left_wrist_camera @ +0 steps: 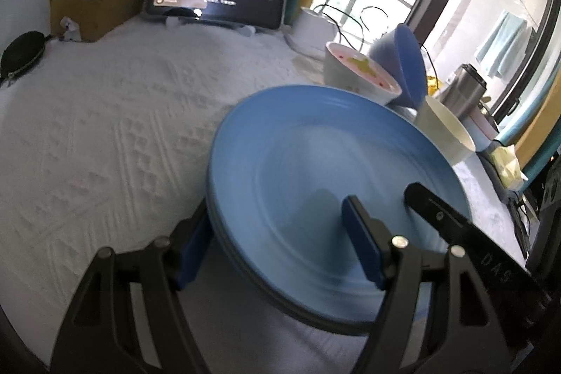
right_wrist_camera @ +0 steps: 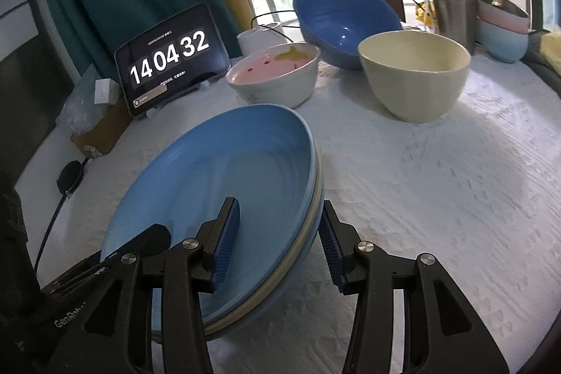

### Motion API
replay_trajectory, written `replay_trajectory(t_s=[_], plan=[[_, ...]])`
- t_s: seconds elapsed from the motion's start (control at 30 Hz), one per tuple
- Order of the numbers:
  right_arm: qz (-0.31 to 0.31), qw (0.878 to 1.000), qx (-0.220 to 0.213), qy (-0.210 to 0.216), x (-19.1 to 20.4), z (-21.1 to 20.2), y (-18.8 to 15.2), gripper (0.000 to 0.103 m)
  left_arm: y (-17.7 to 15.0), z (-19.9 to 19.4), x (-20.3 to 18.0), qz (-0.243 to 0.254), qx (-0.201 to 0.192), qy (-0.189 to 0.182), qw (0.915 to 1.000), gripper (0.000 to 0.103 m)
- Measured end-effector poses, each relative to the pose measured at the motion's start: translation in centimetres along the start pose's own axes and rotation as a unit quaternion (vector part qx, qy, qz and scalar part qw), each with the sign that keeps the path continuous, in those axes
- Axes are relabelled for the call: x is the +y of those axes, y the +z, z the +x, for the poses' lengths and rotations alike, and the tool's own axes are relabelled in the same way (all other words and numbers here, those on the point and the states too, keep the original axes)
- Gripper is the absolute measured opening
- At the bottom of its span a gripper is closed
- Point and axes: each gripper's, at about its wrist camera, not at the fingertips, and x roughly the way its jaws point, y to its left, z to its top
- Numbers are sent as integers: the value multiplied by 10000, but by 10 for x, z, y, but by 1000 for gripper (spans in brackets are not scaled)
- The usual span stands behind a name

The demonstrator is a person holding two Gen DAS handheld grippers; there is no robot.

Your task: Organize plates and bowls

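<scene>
So the stack of plates (right_wrist_camera: 217, 184) is what both claws are on: a light blue plate (left_wrist_camera: 315, 170) on top, with a cream-edged one and another bluish one showing under its rim in the right wrist view. The stack sits tilted over the white textured cloth (right_wrist_camera: 438, 184), and I can't tell whether its low edge touches the cloth.

The right gripper (right_wrist_camera: 280, 240) straddles the stack's rim, one blue pad on the inside of the top plate, the other against the outer underside. It looks like it's pinching the stack. The left gripper (left_wrist_camera: 277, 244) does the same on the opposite rim: one pad tucked behind the outer edge, the other lying on the plate's face, gripping it there. The tip of the other claw pokes in just beside it.

Past the right claw's tips, beyond the plates: a white bowl with a pink inside (right_wrist_camera: 277, 76) straight ahead, a cream bowl (right_wrist_camera: 413, 72) to its right, and a dark blue bowl (right_wrist_camera: 343, 20) leaning behind those two. Further right is a steel tumbler (right_wrist_camera: 450, 2). Ahead and left stands a tablet clock (right_wrist_camera: 168, 62) reading 14 04 32, next to a cardboard box (left_wrist_camera: 94, 13).
</scene>
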Motion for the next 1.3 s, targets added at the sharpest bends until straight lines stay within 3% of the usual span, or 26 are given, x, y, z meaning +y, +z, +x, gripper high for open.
replay_trajectory(t_s=[0.4,0.73,1.3], plan=[[-198,9994,226,159,18,29,11,49,13,9,21,-328,42,258,9991,73],[-124,9983,536,172,16,44,12,58,12,12,14,-94,41,467,9989,73],[51,9974,600,401,8,44,10,58,11,14,8,13,57,632,9980,74]])
